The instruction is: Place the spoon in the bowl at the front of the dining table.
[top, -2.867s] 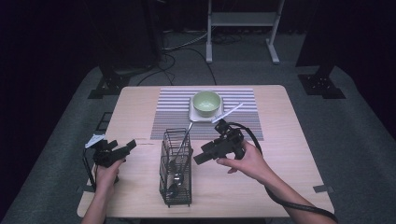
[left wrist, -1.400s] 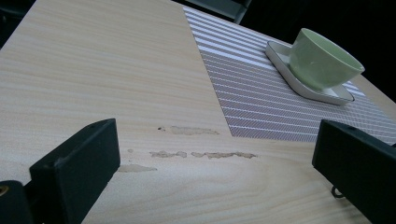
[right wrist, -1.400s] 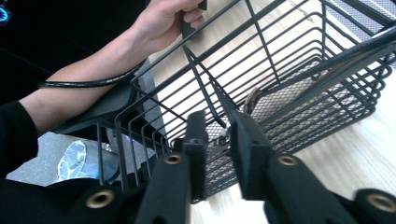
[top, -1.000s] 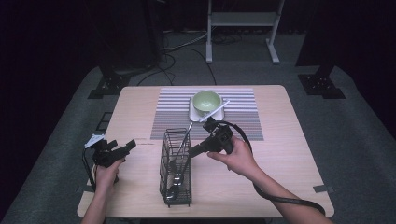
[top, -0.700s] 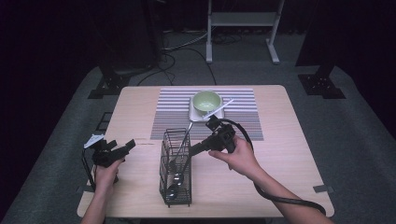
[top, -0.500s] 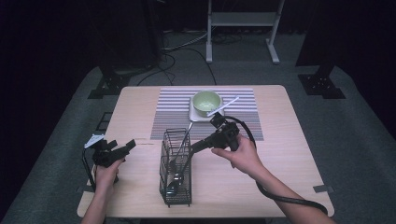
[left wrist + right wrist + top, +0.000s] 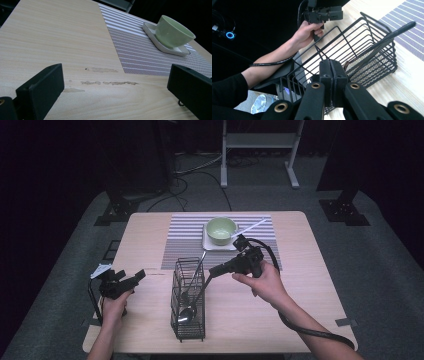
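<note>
Black wire forms the tall caddy standing on the pale wood-grain counter, its thin bars crossing in a grid with a finer mesh at the bottom. Two metal spoons lean inside it: one spoon shows a shiny rounded bowl low in the caddy, the other's handle rises above the rim. Through the wires the lower parts of both are hard to make out. In the right gripper view the right gripper has its two matte black jaws pressed flat together, nothing visible between them, and their tips sit just at the caddy's upper rim; whether they touch the wire cannot be told. From the high view the right gripper points leftward at the caddy's top, just beside the leaning handle. The left gripper lies well apart near the counter's left edge, its blocky jaws spread wide over bare wood. Farther back, a smooth green bowl sits on a white square saucer on a striped mat, with a white spoon leaning in it.
</note>
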